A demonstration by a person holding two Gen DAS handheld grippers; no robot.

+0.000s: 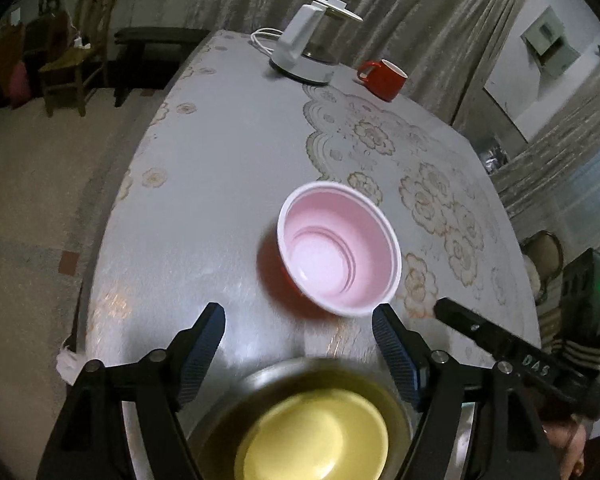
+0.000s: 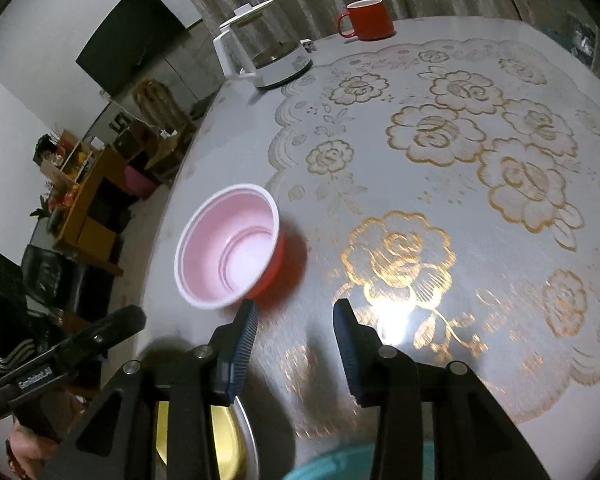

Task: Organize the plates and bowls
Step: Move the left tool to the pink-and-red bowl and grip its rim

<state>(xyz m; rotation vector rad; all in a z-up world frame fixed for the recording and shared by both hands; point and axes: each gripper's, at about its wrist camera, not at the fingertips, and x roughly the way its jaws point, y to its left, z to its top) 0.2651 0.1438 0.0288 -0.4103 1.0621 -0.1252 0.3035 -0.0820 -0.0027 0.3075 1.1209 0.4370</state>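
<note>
Bowl, red outside and pink inside, sits upright on the table just ahead of the left gripper, whose jaws are spread wide and empty. The right gripper hangs just beside it, jaws partly apart, gripping nothing. Beneath the left gripper lies a yellow dish in what looks like a metal plate. A kettle and red mug stand well apart at the far edge.

Open left tool, pink-lined bowl, yellow dish
</note>
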